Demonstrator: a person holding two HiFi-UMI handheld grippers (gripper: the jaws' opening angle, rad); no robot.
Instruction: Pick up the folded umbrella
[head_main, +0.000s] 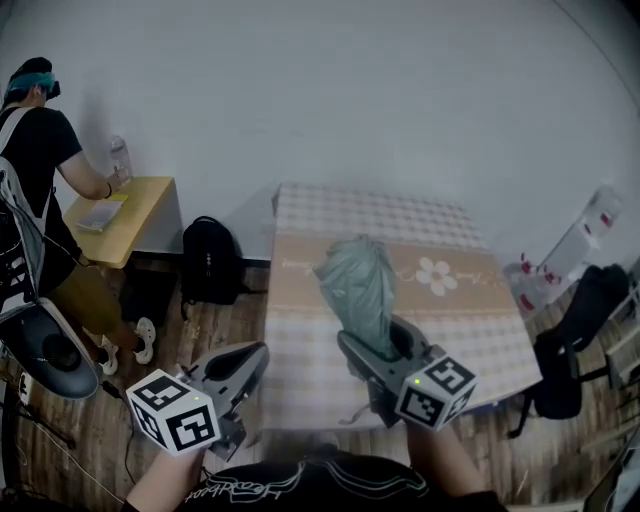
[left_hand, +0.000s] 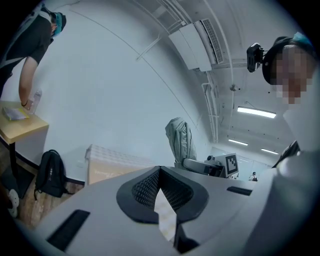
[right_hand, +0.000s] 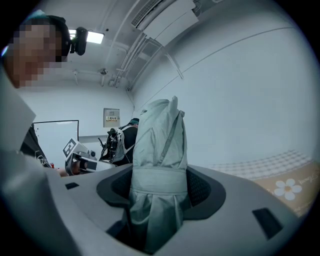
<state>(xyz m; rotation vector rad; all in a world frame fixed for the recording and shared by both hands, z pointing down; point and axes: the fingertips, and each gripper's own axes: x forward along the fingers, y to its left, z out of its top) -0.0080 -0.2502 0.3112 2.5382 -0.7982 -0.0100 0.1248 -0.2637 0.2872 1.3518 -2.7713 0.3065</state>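
The folded umbrella (head_main: 358, 285) is a grey-green bundle with a strap round its middle. It stands upright in the air above the checked table (head_main: 300, 330). My right gripper (head_main: 378, 342) is shut on its lower part. In the right gripper view the umbrella (right_hand: 160, 150) fills the gap between the jaws of the right gripper (right_hand: 159, 192), both pads against the cloth. My left gripper (head_main: 245, 360) hangs at the table's near left corner, shut and empty. From the left gripper (left_hand: 160, 187) the umbrella (left_hand: 181, 140) and the right gripper (left_hand: 210, 166) show to the right.
At the far left a person leans over a small wooden desk (head_main: 140, 210). A black backpack (head_main: 208, 260) stands on the floor between desk and table. An office chair (head_main: 45, 345) is at the left. A dark bag on a chair (head_main: 575, 340) is at the right.
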